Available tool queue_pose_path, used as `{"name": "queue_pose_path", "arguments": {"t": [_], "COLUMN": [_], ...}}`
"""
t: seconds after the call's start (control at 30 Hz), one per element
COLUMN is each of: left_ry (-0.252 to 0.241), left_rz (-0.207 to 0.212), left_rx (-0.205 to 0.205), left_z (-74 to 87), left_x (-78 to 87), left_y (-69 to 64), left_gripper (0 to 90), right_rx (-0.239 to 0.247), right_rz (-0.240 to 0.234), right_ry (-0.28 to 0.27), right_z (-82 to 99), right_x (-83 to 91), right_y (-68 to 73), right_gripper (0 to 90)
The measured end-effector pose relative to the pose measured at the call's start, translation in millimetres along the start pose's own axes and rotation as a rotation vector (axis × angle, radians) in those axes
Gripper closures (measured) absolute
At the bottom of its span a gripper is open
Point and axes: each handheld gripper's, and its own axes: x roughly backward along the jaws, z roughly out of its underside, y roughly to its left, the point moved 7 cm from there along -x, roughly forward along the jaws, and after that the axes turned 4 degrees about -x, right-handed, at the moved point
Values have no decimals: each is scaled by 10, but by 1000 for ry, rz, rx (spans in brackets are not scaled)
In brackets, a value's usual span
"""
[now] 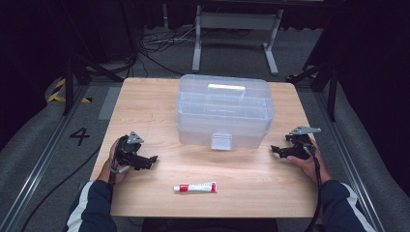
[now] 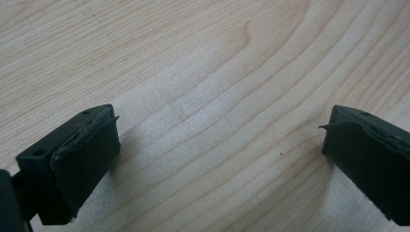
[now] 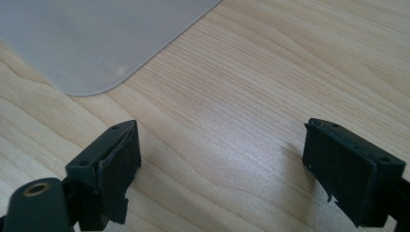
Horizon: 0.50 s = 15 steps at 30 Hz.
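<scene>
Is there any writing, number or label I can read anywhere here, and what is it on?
"4": a dark numeral on the grey floor left of the table.
Print on the white and red tube near the table's front edge: too small and blurred to read.
Clear plastic box: no legible label.
The two gripper views give no text.

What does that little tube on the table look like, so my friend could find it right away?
Start at the big clear plastic box in the middle of the wooden table. Come toward the near edge, straight below the box's front latch, and there lies the small tube on its side. It is white with red print and a red cap at its left end, the only colourful thing there.
</scene>
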Motion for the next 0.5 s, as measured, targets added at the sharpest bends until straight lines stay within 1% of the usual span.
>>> {"name": "queue_pose_path", "arguments": {"t": [0.27,0.3,0.37,0.5], "left_ry": [1,1,2,-1], "left_rz": [-1,-2,4,5], "left_rx": [2,-7,-1,-2], "left_z": [2,5,16,21], "left_x": [2,6,15,19], "left_y": [-2,4,-7,-9], "left_gripper": [0,0,0,0], "right_rx": [8,9,10,11], "right_rz": [-6,-9,-10,-10], "right_ry": [7,8,12,14], "right_z": [7,6,4,6], "right_x": [10,10,10,14], "right_y": [-10,-11,-11,-17], "right_gripper": [137,136,136,142]}}
